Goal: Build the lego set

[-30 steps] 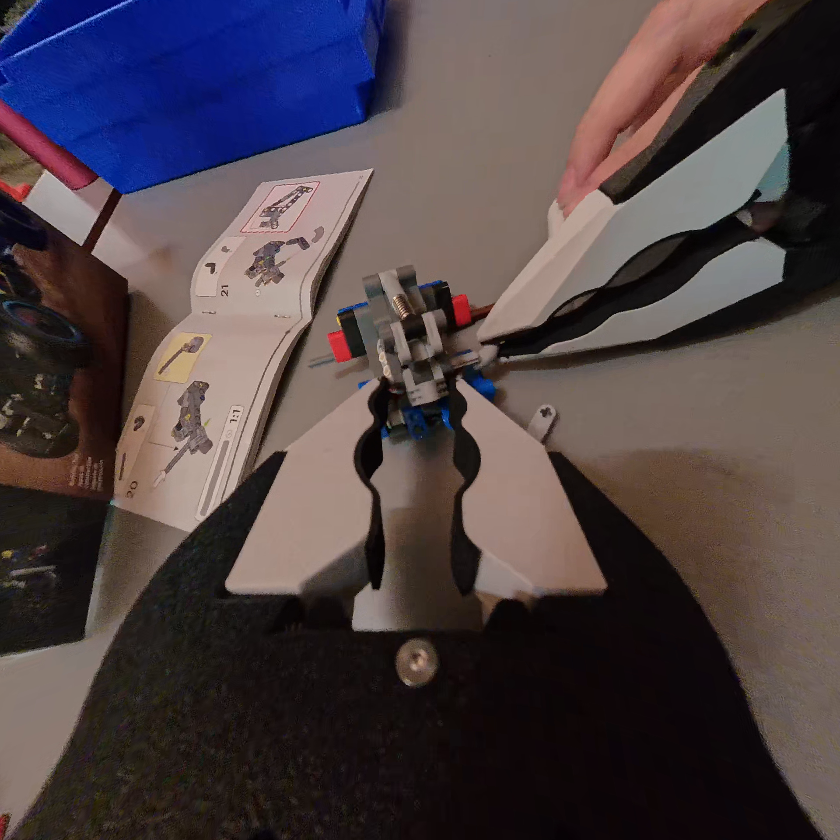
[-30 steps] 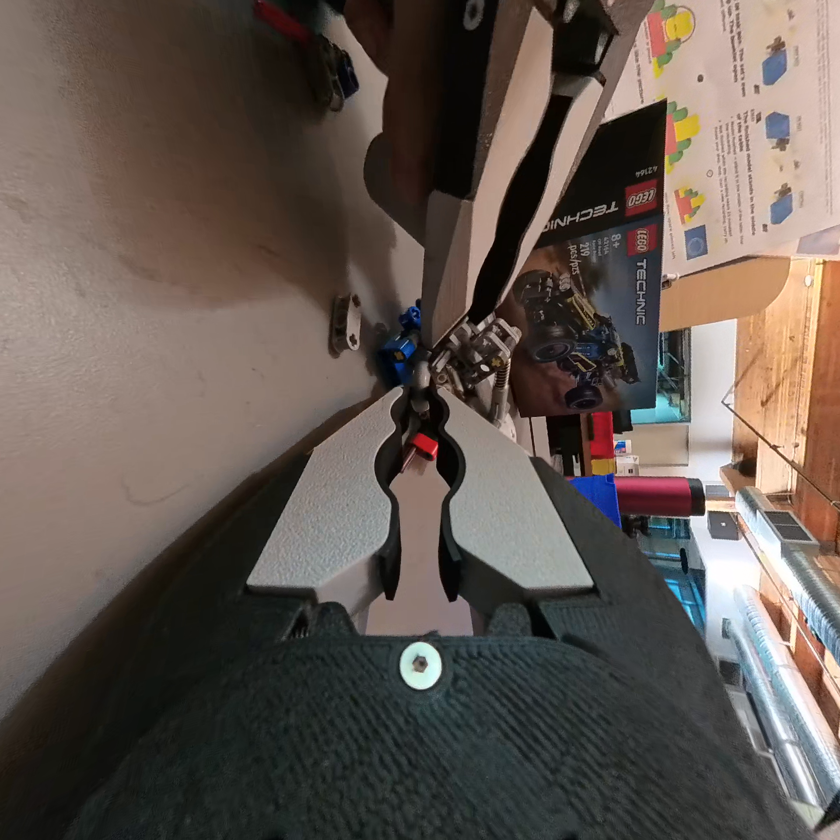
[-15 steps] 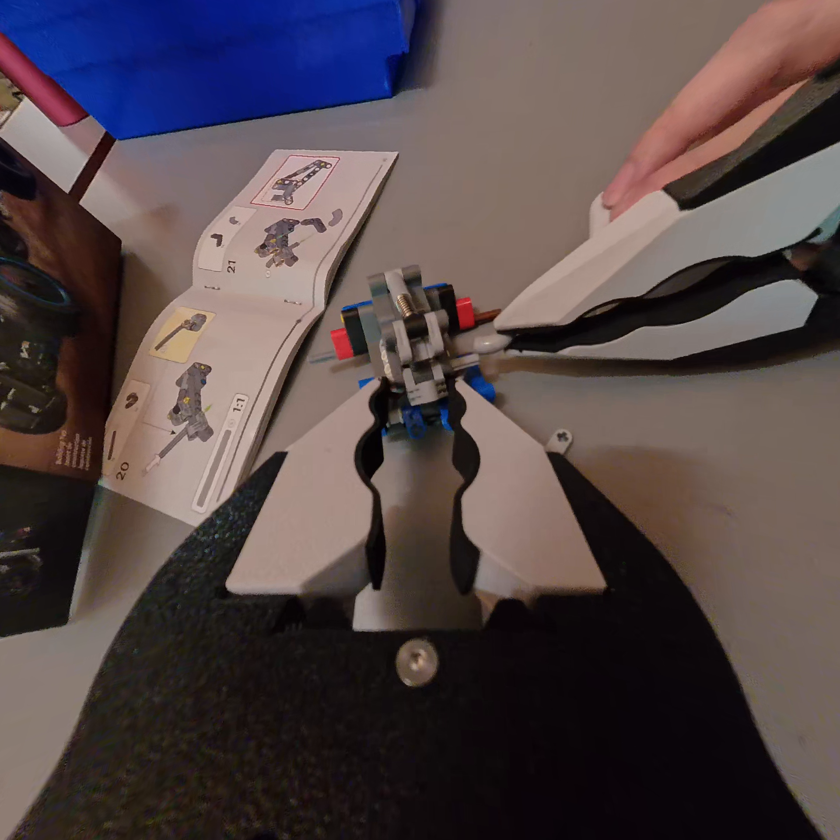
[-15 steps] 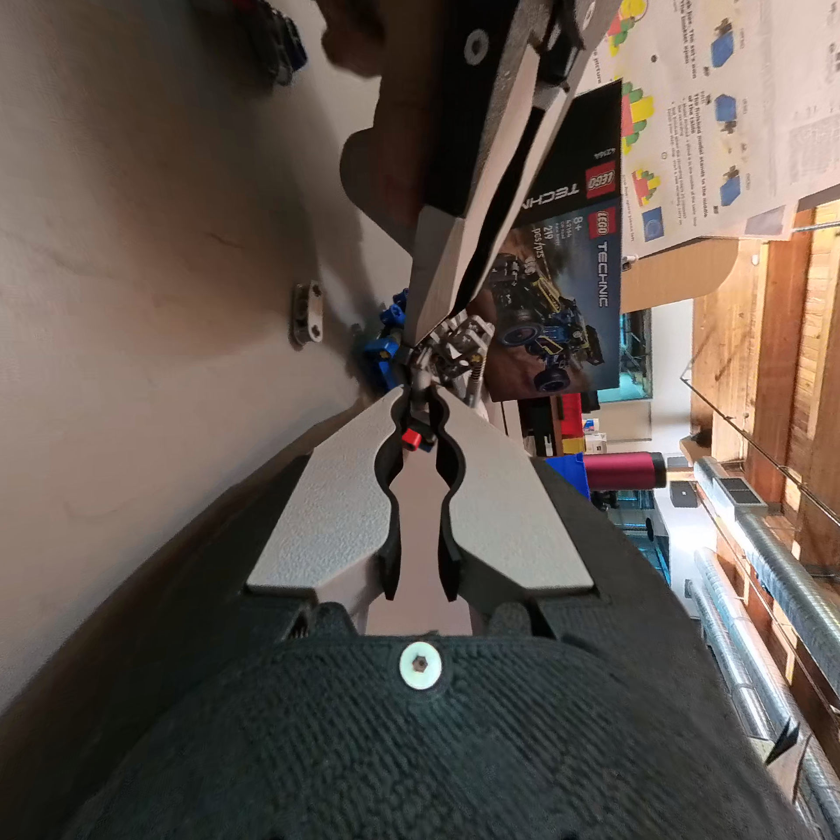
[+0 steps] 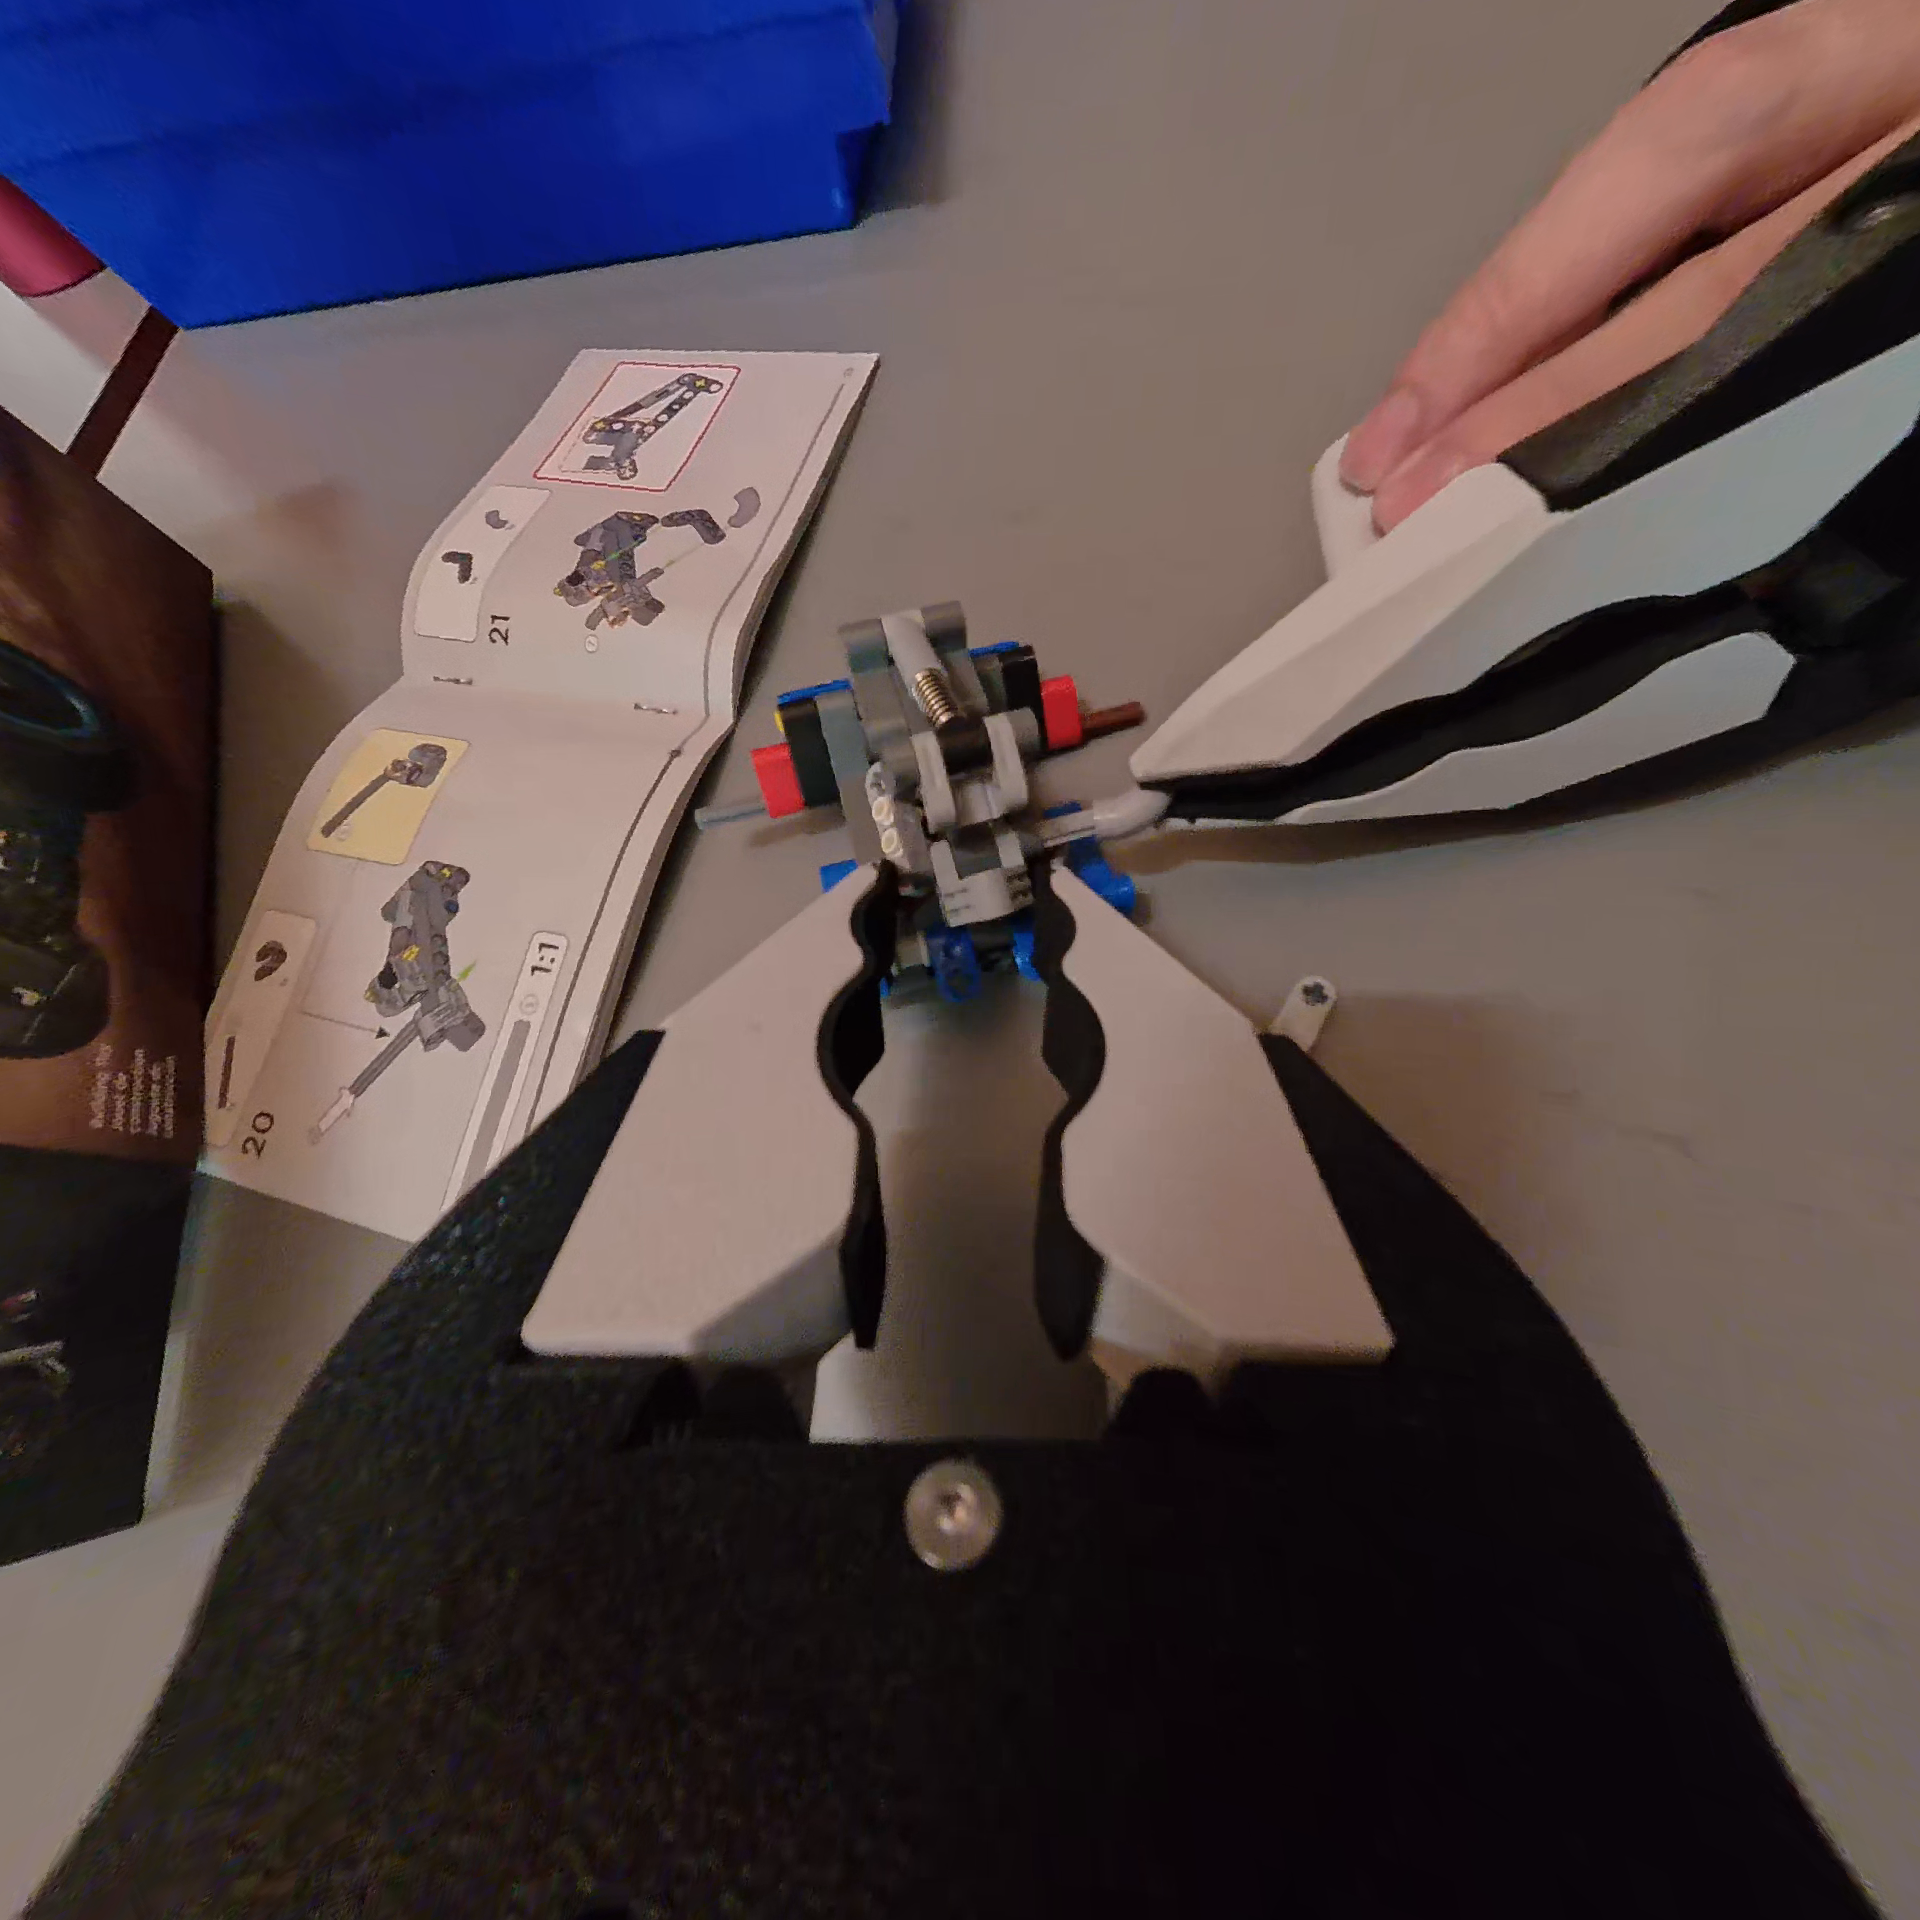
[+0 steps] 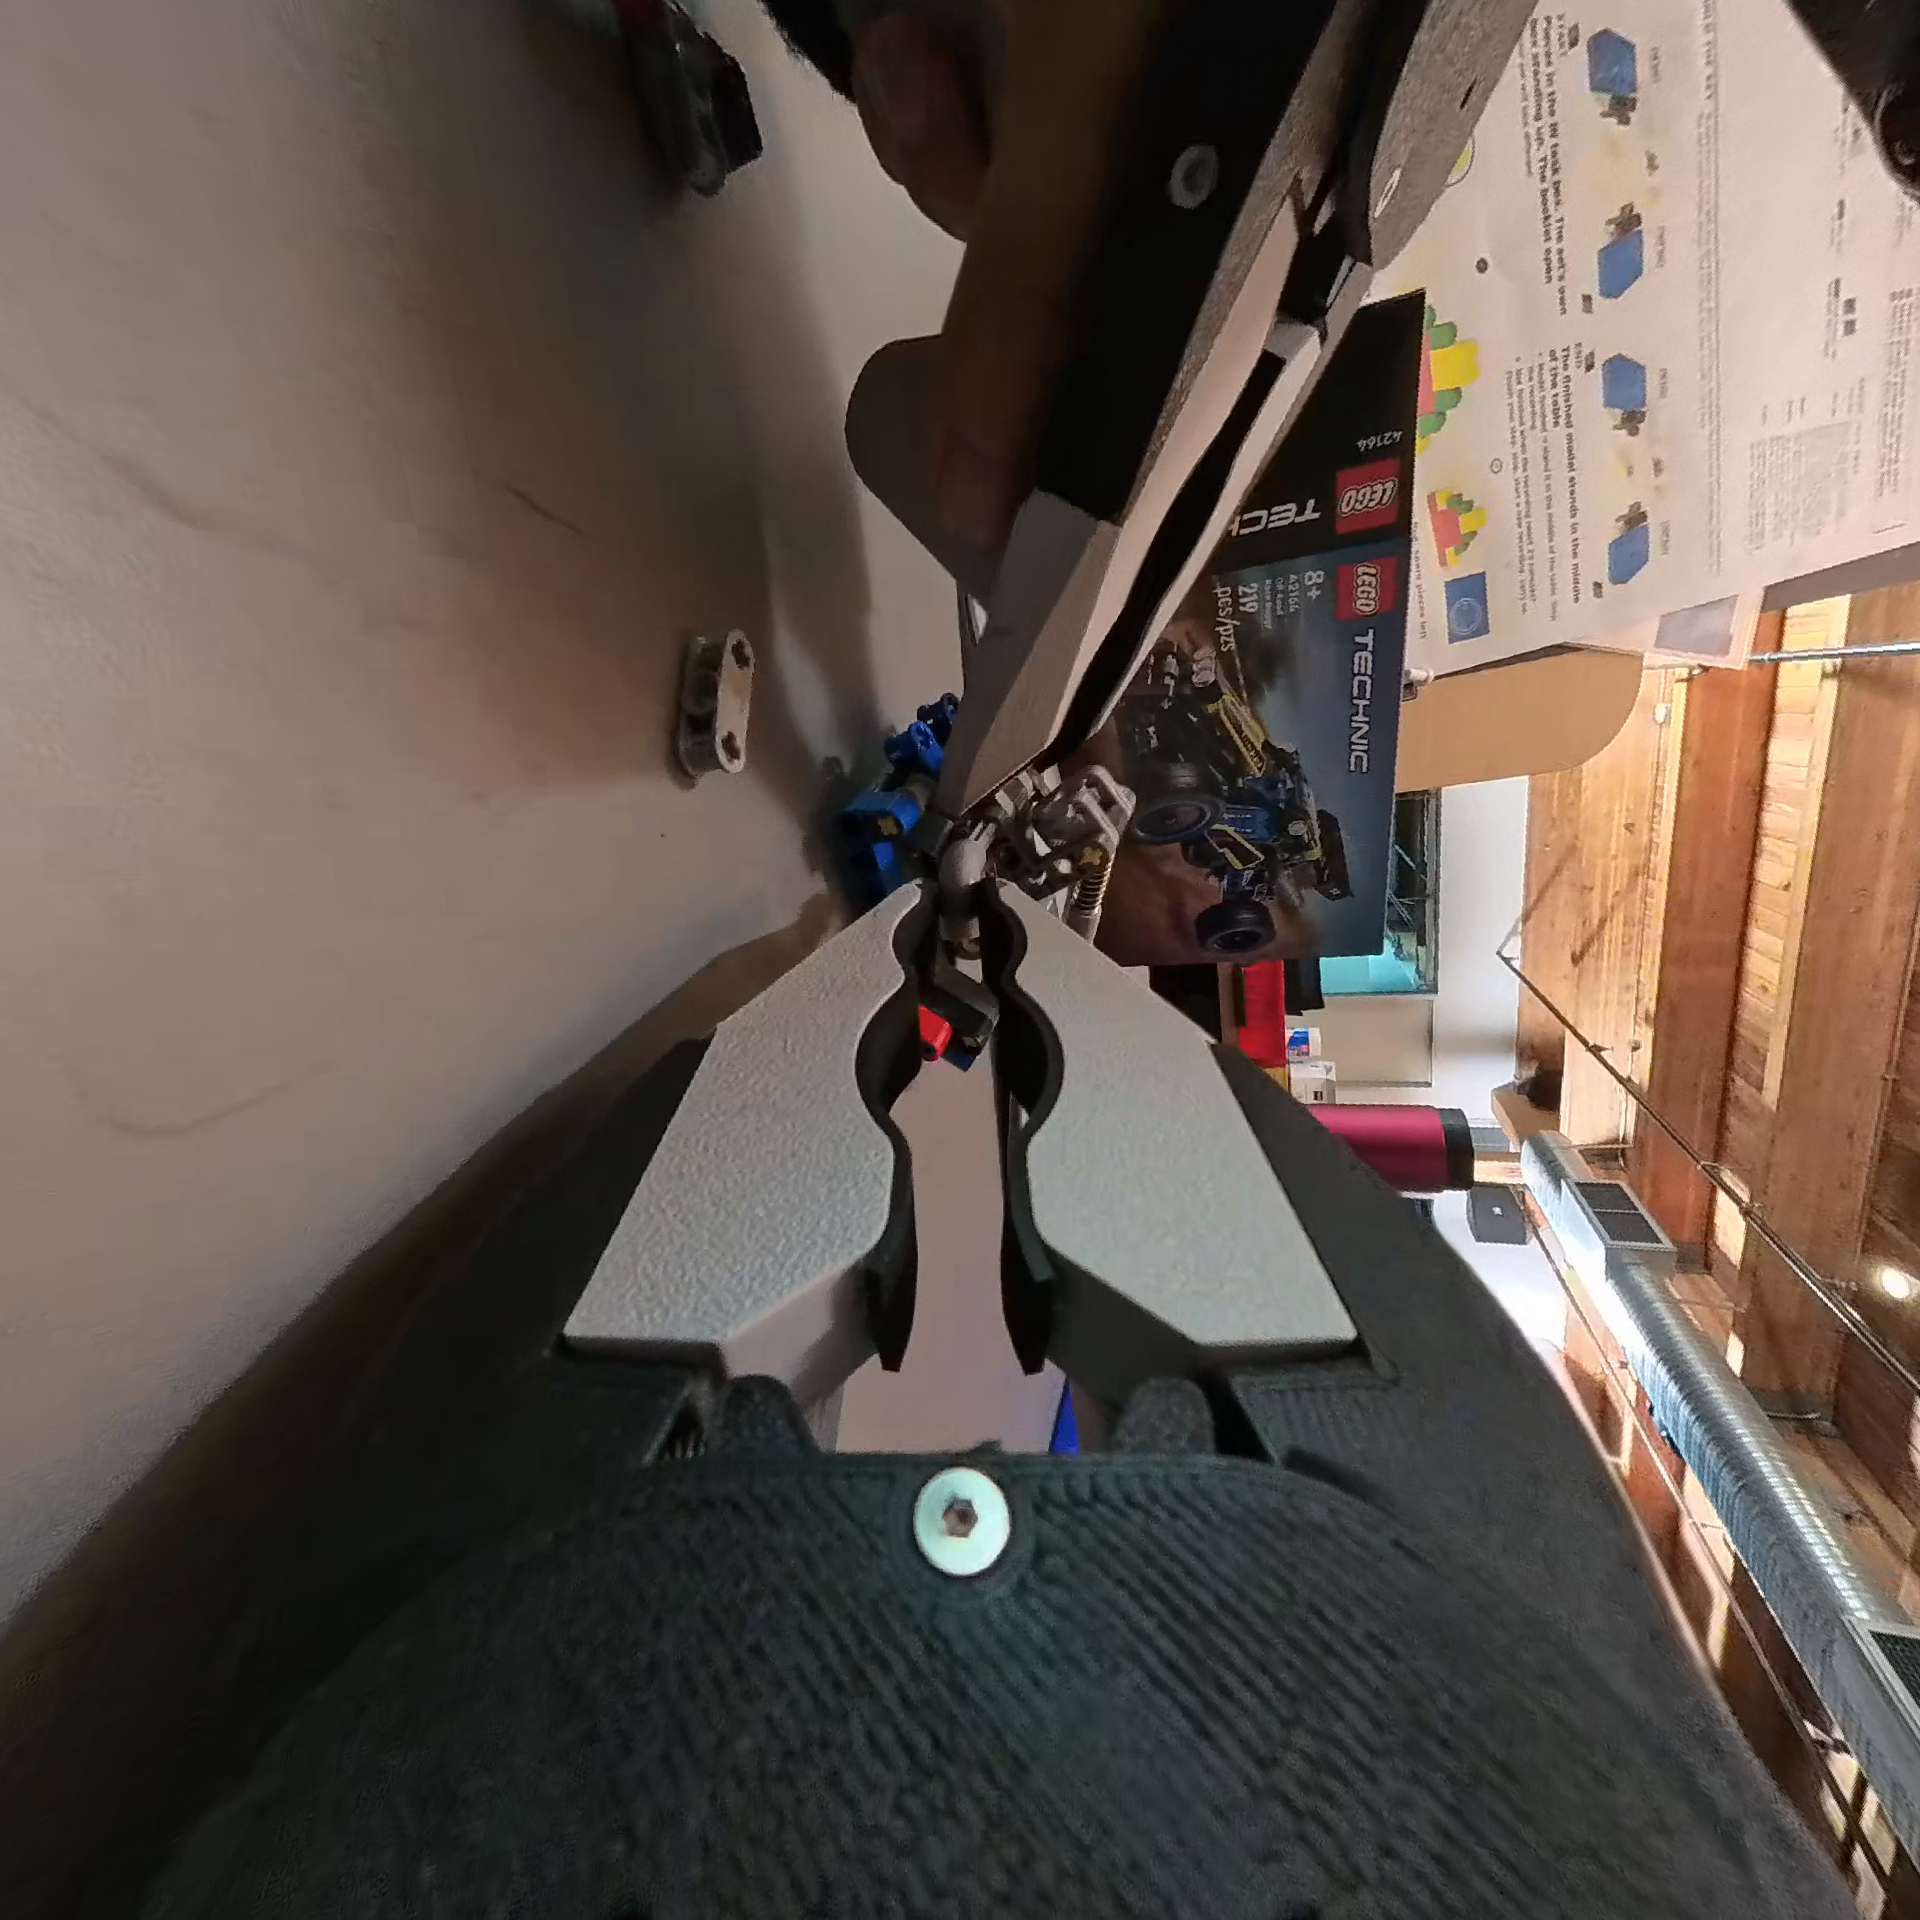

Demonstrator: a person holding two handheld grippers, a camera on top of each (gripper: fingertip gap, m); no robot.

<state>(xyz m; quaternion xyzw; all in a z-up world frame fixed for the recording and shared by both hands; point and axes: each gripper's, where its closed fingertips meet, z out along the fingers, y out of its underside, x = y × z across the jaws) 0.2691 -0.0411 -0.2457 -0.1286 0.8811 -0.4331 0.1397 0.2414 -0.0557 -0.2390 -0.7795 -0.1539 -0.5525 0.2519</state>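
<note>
Left gripper [image 5: 961, 914]: clamped on grey-and-blue brick assembly [image 5: 925, 769]. Right gripper [image 6: 961, 920]: nearly closed, pinching its light grey connector [image 5: 1127, 812]. Open instruction booklet [image 5: 540, 790] lay beside it.

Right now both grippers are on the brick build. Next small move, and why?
Probably ease the right gripper straight in along the axle. It pinches a small grey connector piece already meeting the grey-and-blue brick assembly, which the left gripper clamps at its base on the table.
</note>
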